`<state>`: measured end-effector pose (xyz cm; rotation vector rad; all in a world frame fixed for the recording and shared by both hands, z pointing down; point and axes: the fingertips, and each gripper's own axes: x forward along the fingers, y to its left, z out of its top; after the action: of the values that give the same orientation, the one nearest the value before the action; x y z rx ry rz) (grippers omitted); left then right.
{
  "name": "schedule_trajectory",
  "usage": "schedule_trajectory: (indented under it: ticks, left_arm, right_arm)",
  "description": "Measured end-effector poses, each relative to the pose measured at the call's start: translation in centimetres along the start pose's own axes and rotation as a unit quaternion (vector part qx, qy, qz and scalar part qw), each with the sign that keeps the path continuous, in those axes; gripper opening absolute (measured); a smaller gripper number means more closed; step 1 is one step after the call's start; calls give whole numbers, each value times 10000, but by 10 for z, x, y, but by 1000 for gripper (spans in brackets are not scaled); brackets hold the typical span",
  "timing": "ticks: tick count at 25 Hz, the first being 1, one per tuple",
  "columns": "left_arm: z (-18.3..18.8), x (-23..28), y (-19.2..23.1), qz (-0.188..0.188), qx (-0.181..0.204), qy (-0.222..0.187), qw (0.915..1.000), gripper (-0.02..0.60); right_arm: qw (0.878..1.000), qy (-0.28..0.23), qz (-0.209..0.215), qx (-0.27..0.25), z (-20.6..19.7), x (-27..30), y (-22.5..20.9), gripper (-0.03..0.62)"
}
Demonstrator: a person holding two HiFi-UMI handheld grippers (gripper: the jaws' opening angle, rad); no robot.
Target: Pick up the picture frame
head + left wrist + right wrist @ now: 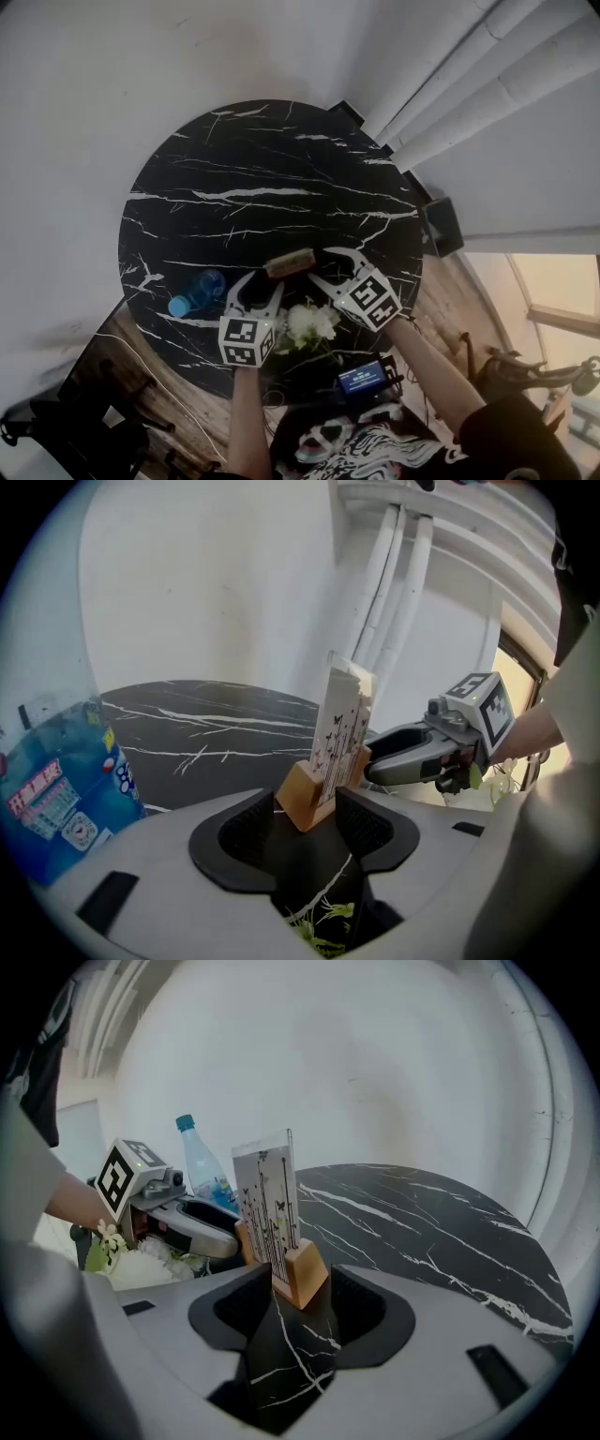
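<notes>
Marble table (pixel 262 159) stretches beyond picture frame (pixel 288 264); open left gripper (pixel 262 281), right gripper (pixel 321 264) flanking.

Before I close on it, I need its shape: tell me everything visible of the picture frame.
The picture frame is a thin upright panel printed with black stems and butterflies, slotted into a pale wooden base. It stands on the black marble table. The open left gripper and right gripper each straddle one base end.
</notes>
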<state>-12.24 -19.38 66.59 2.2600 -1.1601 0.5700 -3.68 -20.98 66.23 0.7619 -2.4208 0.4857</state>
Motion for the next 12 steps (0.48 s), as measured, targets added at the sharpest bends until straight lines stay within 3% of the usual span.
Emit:
schedule_trajectory:
  ticks: [12]
  left_arm:
    - [1, 17, -1, -142, 234, 49, 9996, 201]
  right_arm:
    - [9961, 10, 354, -802, 11, 25, 6, 172]
